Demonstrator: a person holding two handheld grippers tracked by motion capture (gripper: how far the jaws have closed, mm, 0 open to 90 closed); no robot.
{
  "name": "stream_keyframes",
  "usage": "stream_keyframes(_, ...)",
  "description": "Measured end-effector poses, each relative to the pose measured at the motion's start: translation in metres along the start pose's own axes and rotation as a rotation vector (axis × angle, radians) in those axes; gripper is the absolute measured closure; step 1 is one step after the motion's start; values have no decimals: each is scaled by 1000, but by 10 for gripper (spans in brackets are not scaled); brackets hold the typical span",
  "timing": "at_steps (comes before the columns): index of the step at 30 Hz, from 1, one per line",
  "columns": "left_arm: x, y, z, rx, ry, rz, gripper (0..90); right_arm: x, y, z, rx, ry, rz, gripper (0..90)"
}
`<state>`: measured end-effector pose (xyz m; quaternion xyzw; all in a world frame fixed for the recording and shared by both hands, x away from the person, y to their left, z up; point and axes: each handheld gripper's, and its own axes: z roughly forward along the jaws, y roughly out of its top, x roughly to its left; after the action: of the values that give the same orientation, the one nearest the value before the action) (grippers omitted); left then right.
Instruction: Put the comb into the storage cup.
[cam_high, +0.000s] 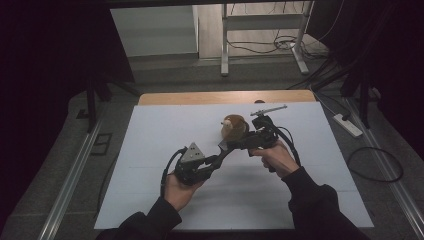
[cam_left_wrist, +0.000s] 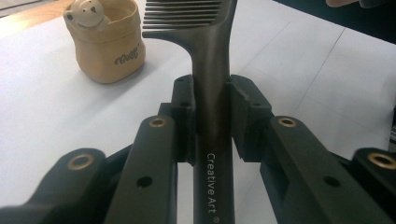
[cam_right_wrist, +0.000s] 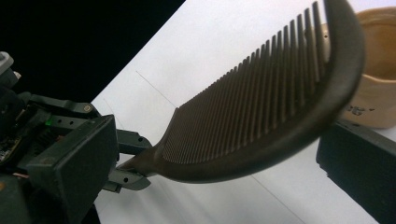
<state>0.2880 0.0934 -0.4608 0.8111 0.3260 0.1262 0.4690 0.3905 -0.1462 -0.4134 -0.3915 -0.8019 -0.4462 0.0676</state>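
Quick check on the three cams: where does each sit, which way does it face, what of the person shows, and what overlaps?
High view: above the person's side, facing forward and down on the white table sheet; both forearms, left gripper, right gripper.
Left gripper view: rides the left gripper, looking along the dark plastic comb clamped by its handle; no hand.
Right gripper view: rides the right gripper, whose jaws flank the comb's teeth without touching; left gripper beyond.
Shared: comb and tan bear-faced fabric pot in both gripper views.
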Motion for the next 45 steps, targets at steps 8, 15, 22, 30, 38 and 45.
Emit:
stream_keyframes(8,0,-1,0,2,4,-1,720,-6,0,-3,-12,10,41,48)
stream_keyframes(15,0,-2,-1,-2,20,-7,720,-10,-1,-9,-38,39,57,363)
stream_keyframes(22,-1,-2,-1,-2,30,3,720,-21,-4,-13,-72,142,141,645)
stream_keyframes(30,-2,-4,4,24,46,32,719,-28,-7,-12,-76,281,258,827)
stream_keyframes(38,1,-4,5,26,24,19,708,-22,-8,-13,-84,274,264,837)
stream_keyframes(45,2,-3,3,21,31,3,557,-18,-7,-15,-102,261,232,837)
